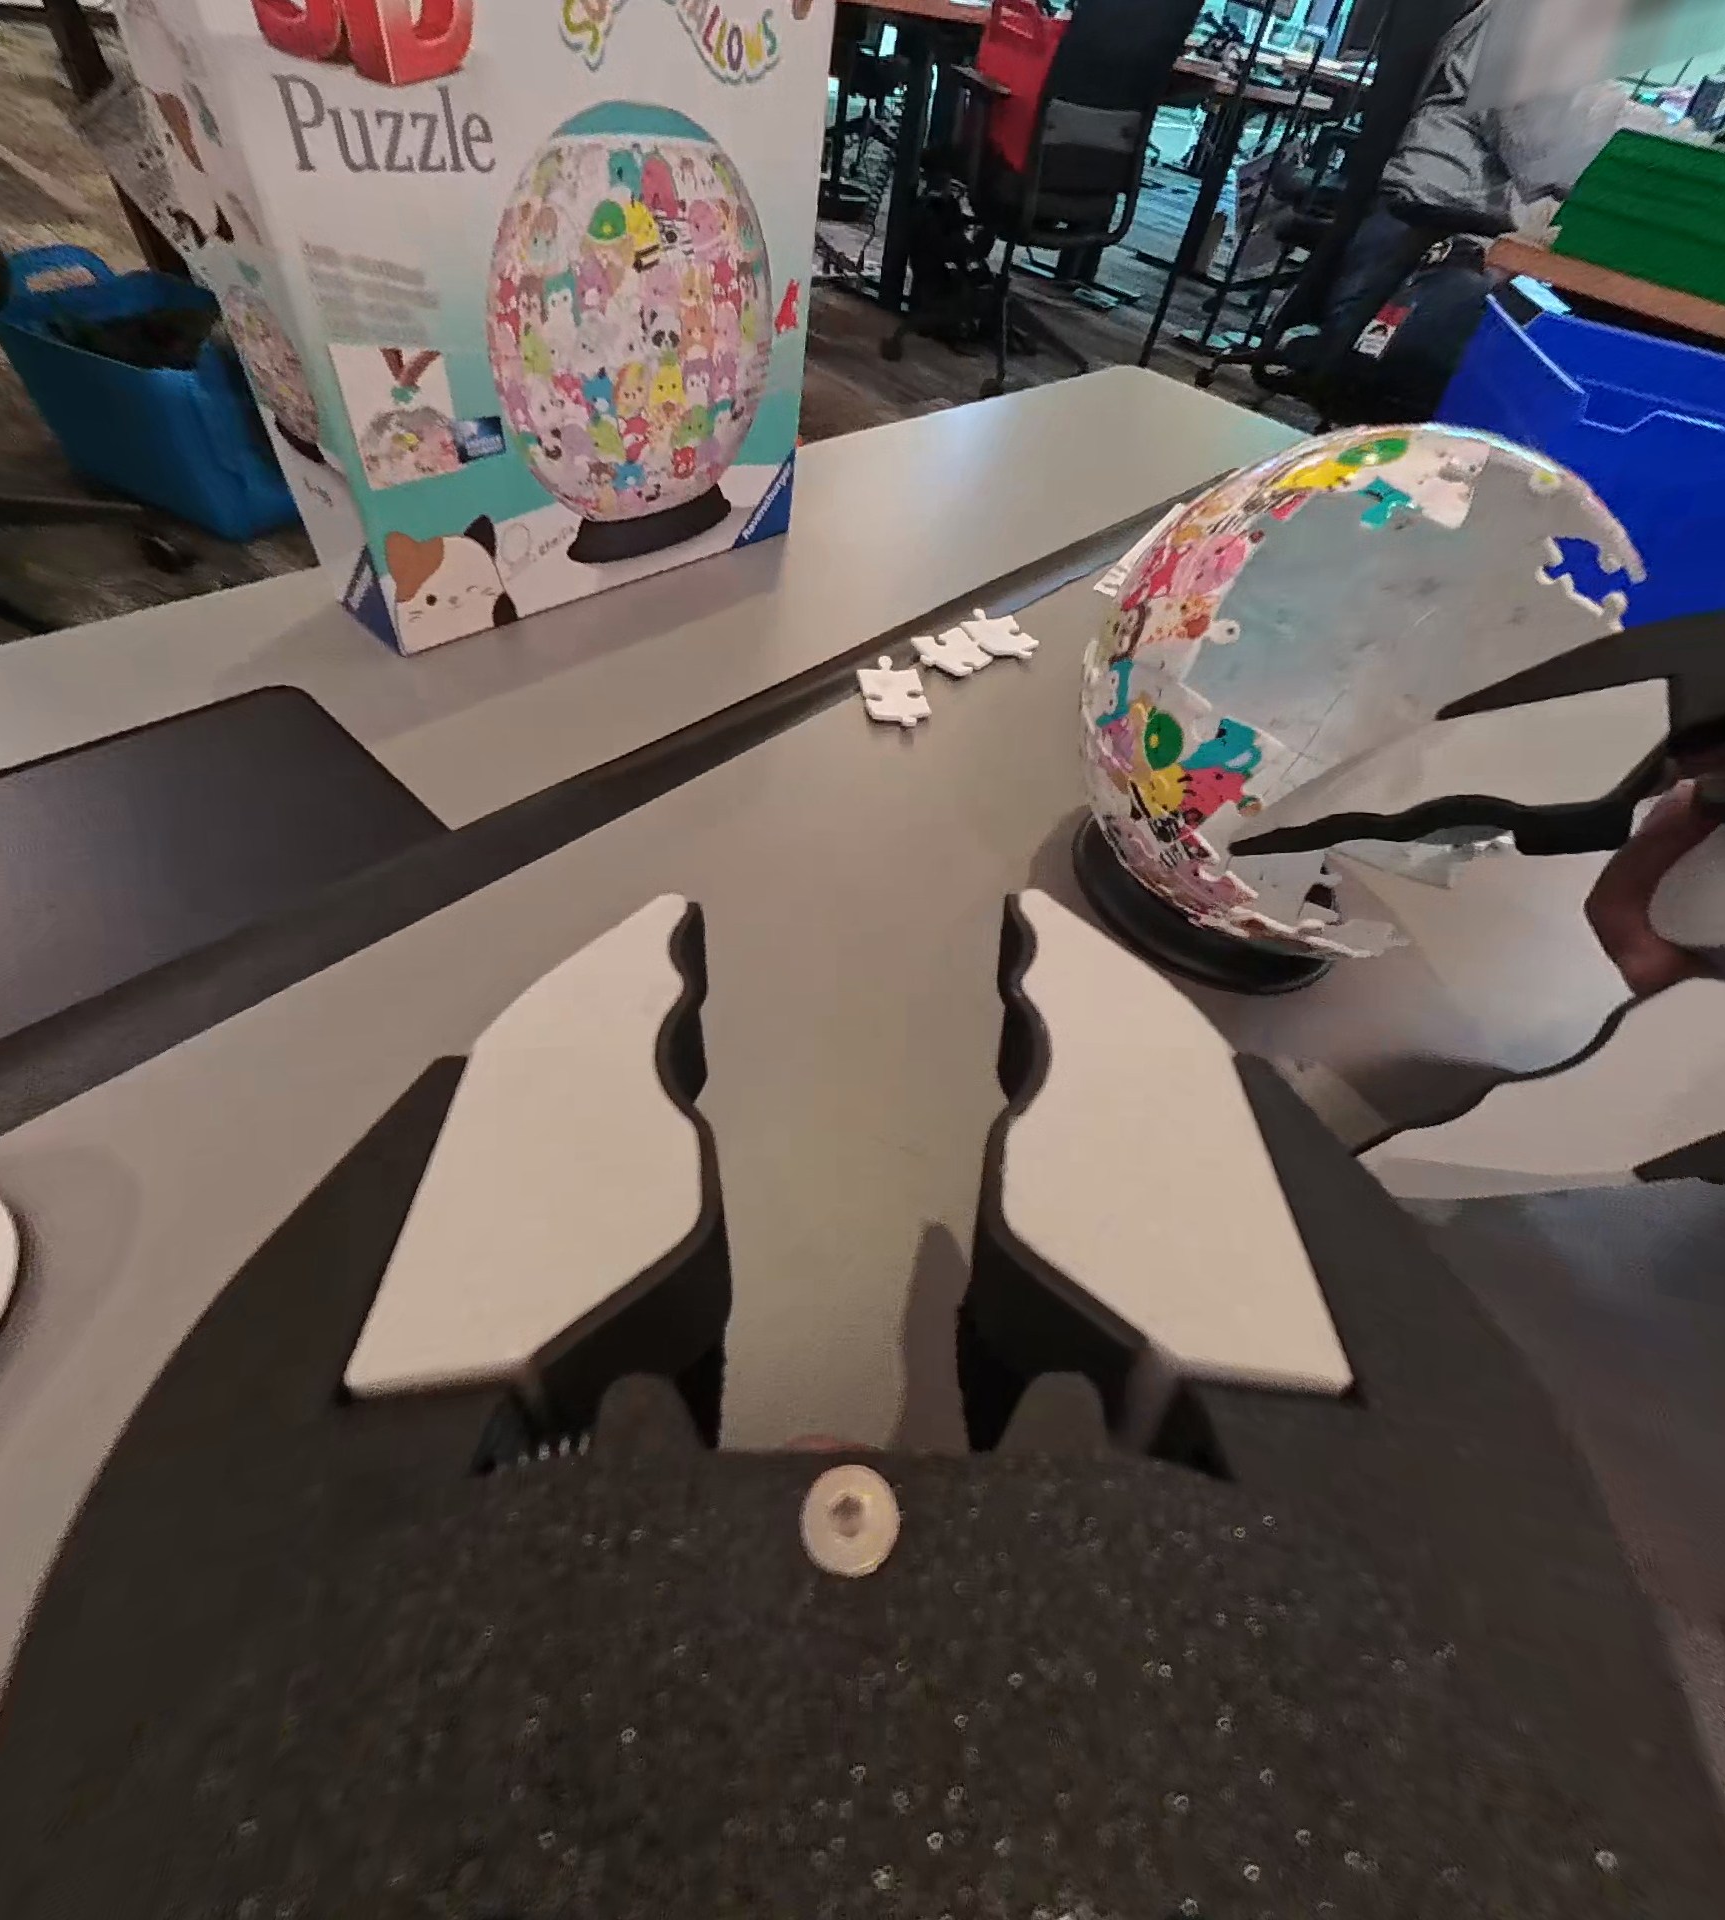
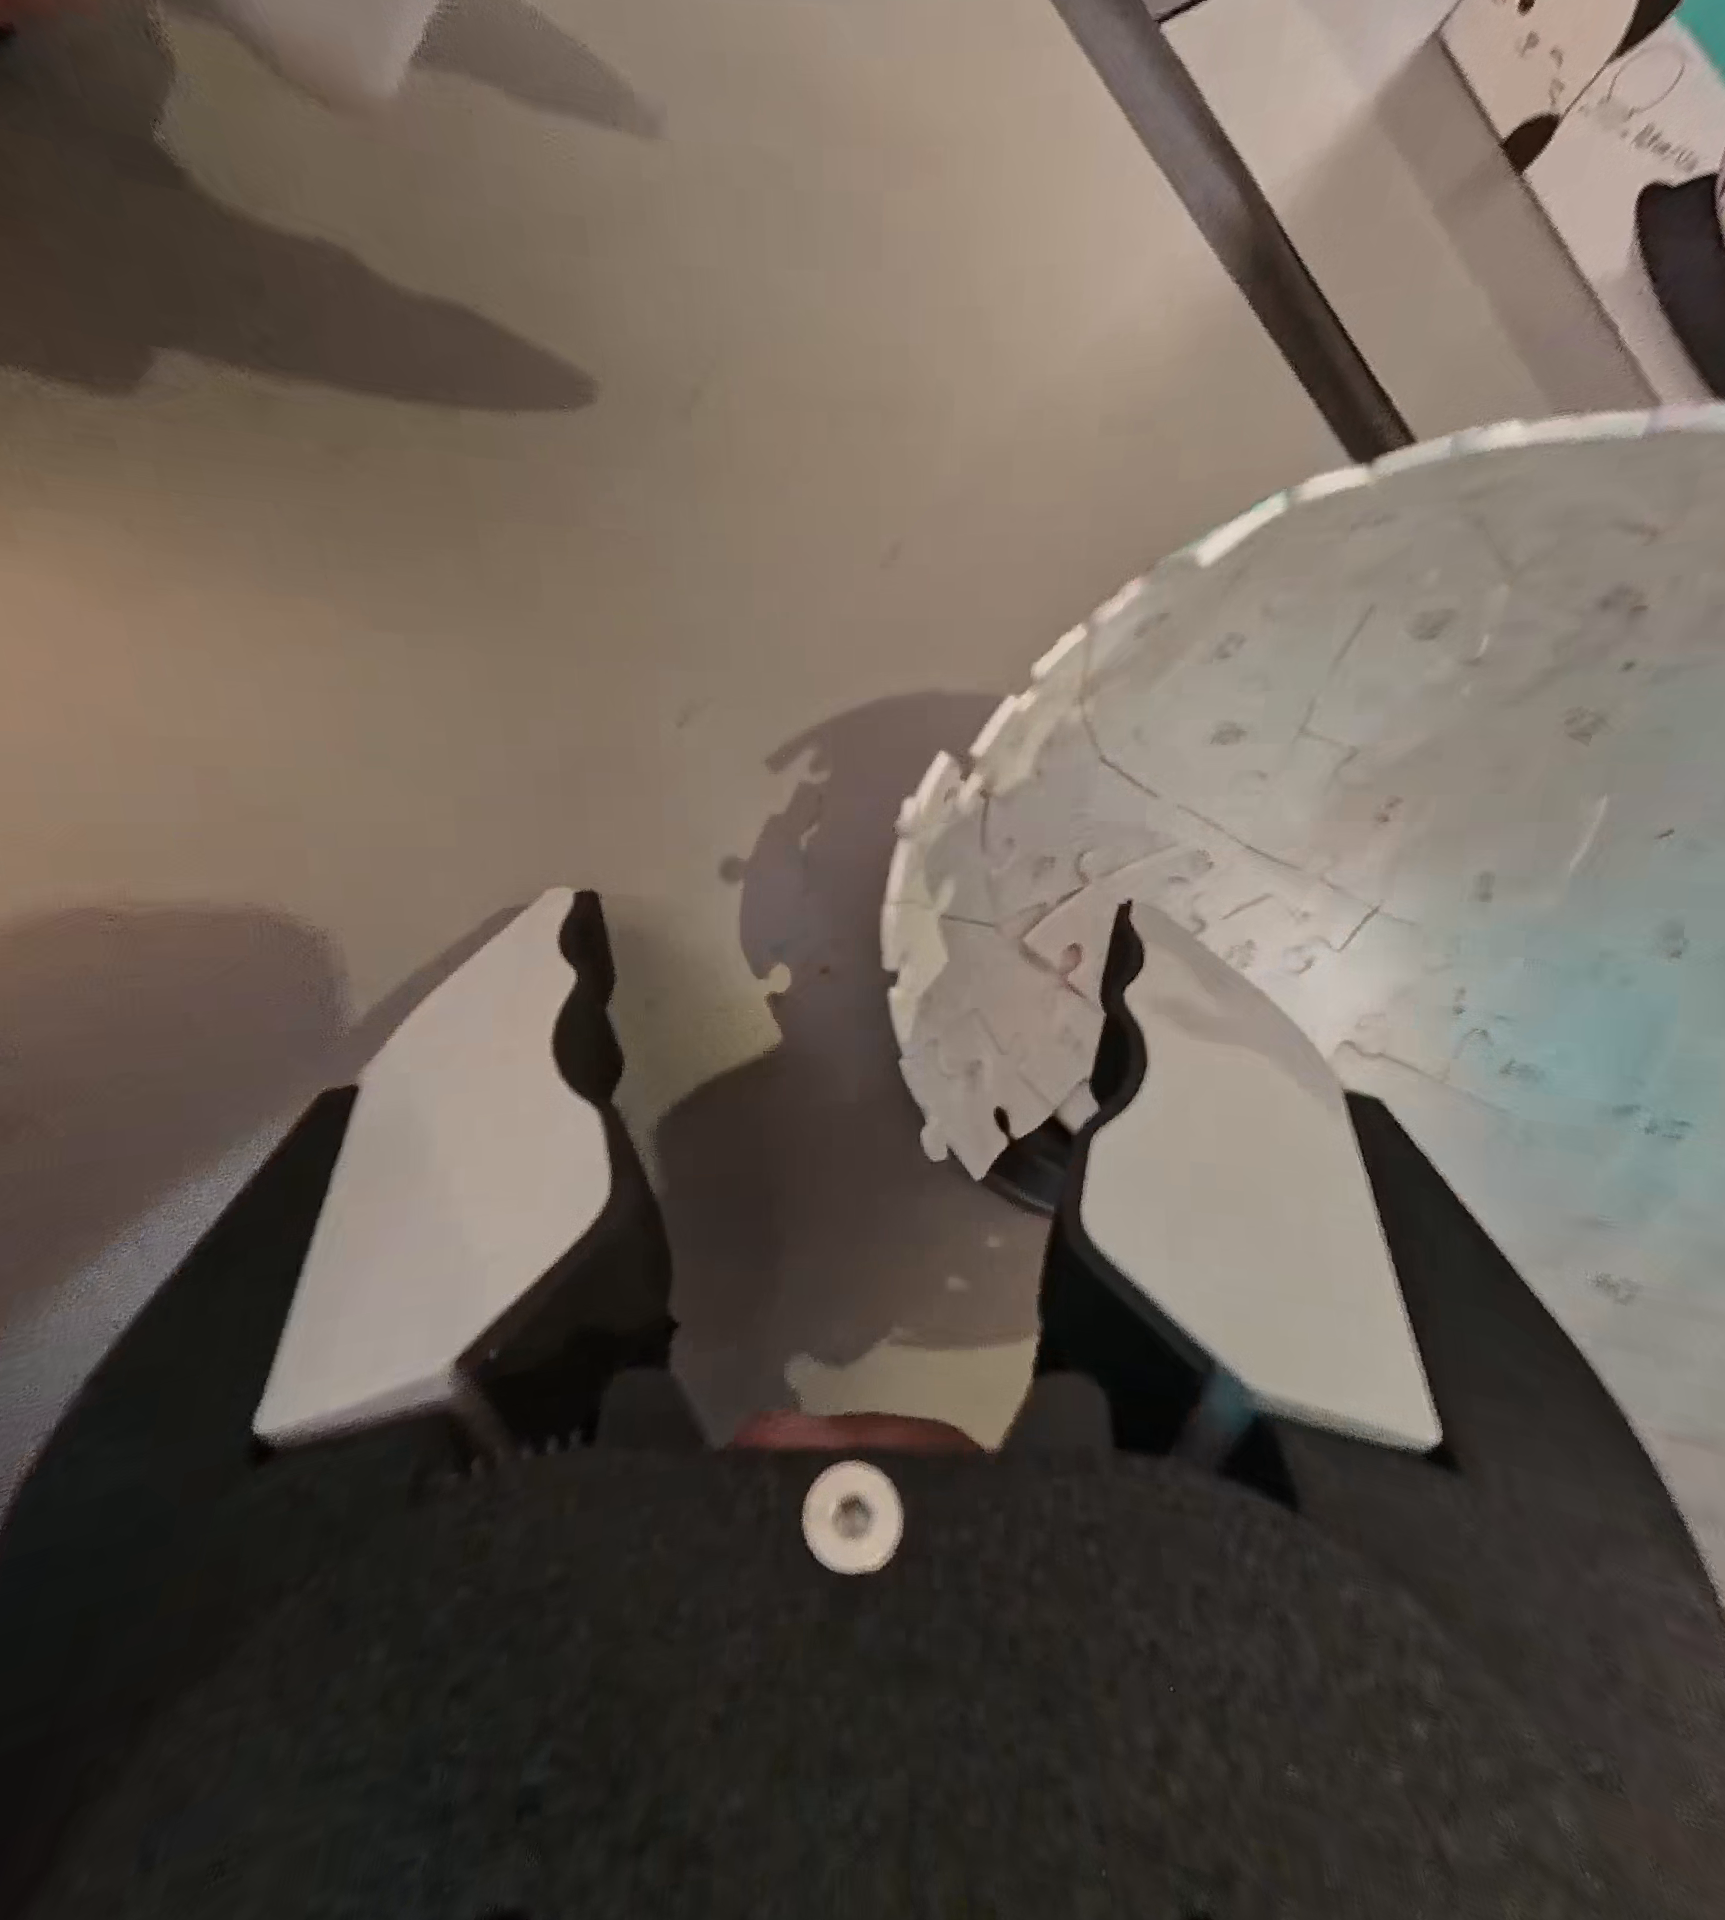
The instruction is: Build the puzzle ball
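Puzzle ball (image 1: pixel 1294 665) sits half-built on its black stand (image 1: pixel 1180 951) on the counter (image 1: pixel 837 831). Your right gripper (image 2: pixel 853 914), jaws open and empty, reaches its broken rim; left gripper (image 1: pixel 850 914) waits open. Fetch a loose piece (image 1: pixel 894 694) next.

The puzzle ball (image 1: pixel 1346 686) is a half-built hollow shell, its outside covered in bright cartoon animals, its inside plain white. It sits upright on a round black stand (image 1: pixel 1201 951), ahead of and to the right of the left gripper's fingers (image 1: pixel 609 1122). A wide gap with jagged, toothed edges faces the right gripper's fingers (image 1: pixel 1357 826); the lower one reaches to the broken edge low on the shell, the upper one sits near the opening. In the right wrist view the white inner wall (image 2: pixel 1409 831) lies just behind the right fingertip. Three loose white pieces (image 1: pixel 946 665) lie flat, blank side up, far ahead of the left fingers.
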### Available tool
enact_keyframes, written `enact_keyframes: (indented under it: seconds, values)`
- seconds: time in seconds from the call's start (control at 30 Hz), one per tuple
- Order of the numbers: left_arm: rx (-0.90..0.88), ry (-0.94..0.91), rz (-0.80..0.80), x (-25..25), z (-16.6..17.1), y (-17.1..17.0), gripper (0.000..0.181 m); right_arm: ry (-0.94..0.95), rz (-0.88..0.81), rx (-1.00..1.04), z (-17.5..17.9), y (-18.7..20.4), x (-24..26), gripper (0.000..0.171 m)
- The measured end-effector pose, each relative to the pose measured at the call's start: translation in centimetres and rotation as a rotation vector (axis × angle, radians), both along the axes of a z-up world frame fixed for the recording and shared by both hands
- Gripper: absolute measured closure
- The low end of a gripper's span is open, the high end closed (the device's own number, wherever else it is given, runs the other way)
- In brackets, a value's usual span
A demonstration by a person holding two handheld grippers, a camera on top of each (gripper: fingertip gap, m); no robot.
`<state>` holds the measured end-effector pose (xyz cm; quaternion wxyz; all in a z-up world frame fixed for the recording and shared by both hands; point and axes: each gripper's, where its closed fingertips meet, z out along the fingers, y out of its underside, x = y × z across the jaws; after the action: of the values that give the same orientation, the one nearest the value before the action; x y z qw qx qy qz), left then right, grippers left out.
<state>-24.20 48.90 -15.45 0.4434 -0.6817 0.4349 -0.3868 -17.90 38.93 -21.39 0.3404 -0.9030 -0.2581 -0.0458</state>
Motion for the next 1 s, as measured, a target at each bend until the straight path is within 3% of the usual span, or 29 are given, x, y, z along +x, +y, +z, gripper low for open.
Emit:
enact_keyframes:
  seconds: [0.33, 1.0]
  values:
    - [0.058, 0.016, -0.03, 0.0, 0.0, -1.5, 0.128, 0.059, -0.107, -0.173, -0.5, 0.2, -0.3, 0.084]
    - [0.056, 0.038, -0.049, 0.0, -0.3, -2.0, 0.125, 0.102, -0.091, -0.229, -1.1, -0.3, -0.6, 0.078]
